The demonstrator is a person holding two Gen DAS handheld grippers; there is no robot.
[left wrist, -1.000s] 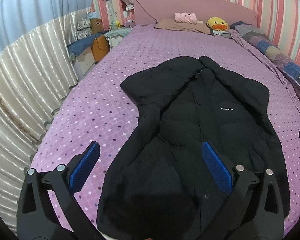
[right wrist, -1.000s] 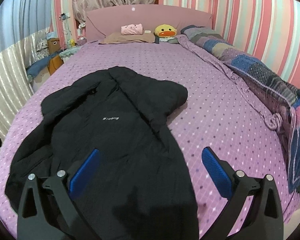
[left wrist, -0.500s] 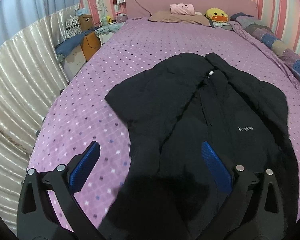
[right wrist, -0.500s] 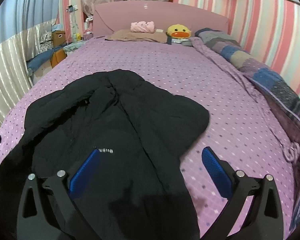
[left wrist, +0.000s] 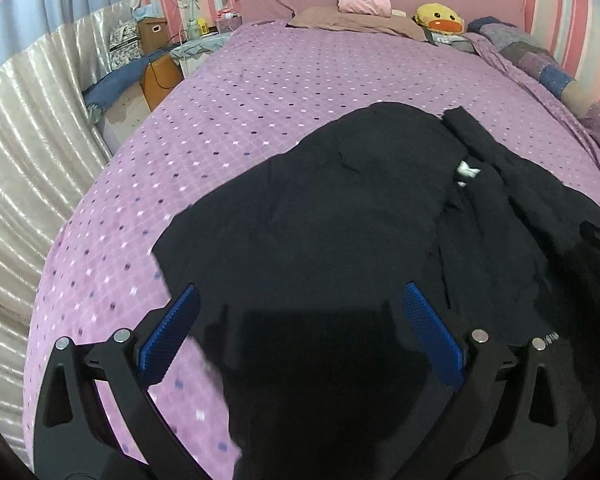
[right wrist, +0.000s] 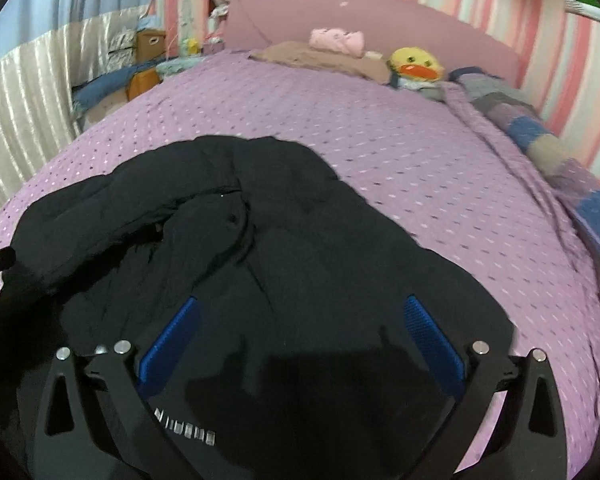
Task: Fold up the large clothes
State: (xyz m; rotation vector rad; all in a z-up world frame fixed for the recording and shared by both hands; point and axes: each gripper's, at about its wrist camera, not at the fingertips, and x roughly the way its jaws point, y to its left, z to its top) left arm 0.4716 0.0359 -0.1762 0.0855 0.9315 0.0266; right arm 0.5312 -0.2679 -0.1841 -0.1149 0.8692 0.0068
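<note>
A large black padded jacket (left wrist: 340,216) lies spread front-up on the purple dotted bedspread (left wrist: 284,80), collar toward the headboard; it also shows in the right wrist view (right wrist: 284,248). Its sleeves are folded in across the body. My left gripper (left wrist: 298,328) is open and empty, hovering low over the jacket's left sleeve and shoulder. My right gripper (right wrist: 298,336) is open and empty, low over the jacket's right shoulder, near the white chest lettering (right wrist: 186,430). The jacket's hem is hidden below both views.
At the headboard lie a brown pillow (left wrist: 356,24), a pink folded item (left wrist: 364,0) and a yellow duck plush (left wrist: 440,20). A patchwork quilt (right wrist: 548,152) runs along the right bed edge. A silvery curtain (left wrist: 24,144) and bedside clutter (left wrist: 160,64) stand left.
Both grippers have moved forward up the jacket toward its shoulders and dropped lower over it. Both stay open and empty; the jacket has not moved.
</note>
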